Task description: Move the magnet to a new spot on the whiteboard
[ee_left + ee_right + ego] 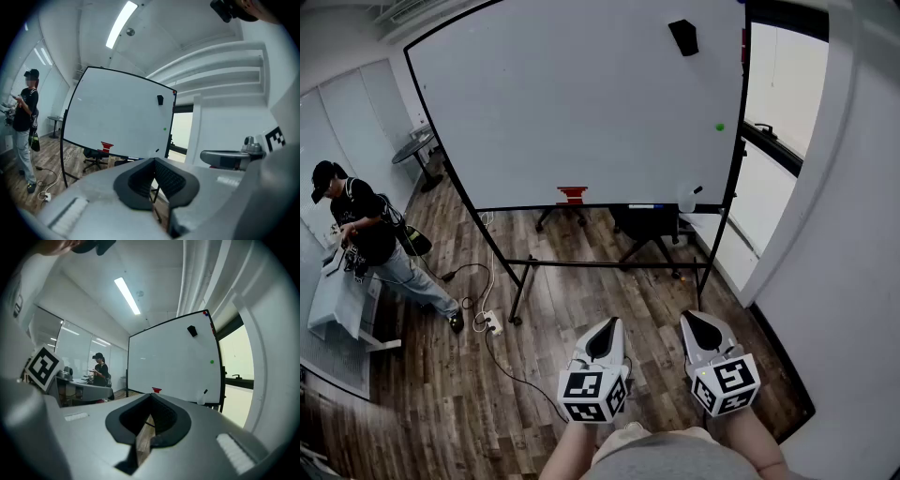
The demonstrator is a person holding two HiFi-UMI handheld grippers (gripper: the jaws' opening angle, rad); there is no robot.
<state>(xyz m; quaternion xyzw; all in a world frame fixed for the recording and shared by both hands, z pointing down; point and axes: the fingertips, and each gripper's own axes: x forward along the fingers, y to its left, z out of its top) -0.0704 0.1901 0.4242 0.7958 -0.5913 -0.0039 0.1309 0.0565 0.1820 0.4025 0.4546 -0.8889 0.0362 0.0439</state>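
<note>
Left gripper is closed, jaws tip to tip, nothing between them. Right gripper is the same, closed and empty. Both are held low, well short of the large white black-framed whiteboard on its stand, and point roughly at it. Task status: not started by the look of it, with no contact with the whiteboard and nothing picked. The likely target is the small green round magnet, stuck on the whiteboard's right side at about mid-height, near the right frame edge. All steps are left: close in on the whiteboard, open one gripper, pinch the magnet, pull it off, seat it elsewhere on the whiteboard, release. The right gripper looks like the nearer one to it, my guess only. Count, left to right:
- 1 person in a black shirt and cap, standing well left of the whiteboard
- 1 red object on the whiteboard's bottom tray, about centre; can't tell what it is
- 1 black rectangular block high on the whiteboard's right side, above the green magnet; eraser or second magnet, can't tell
- 1 green magnet
- 1 pale bottle with a dark cap on the tray at the whiteboard's lower right

Totals: 2 grippers, 1 whiteboard.
</note>
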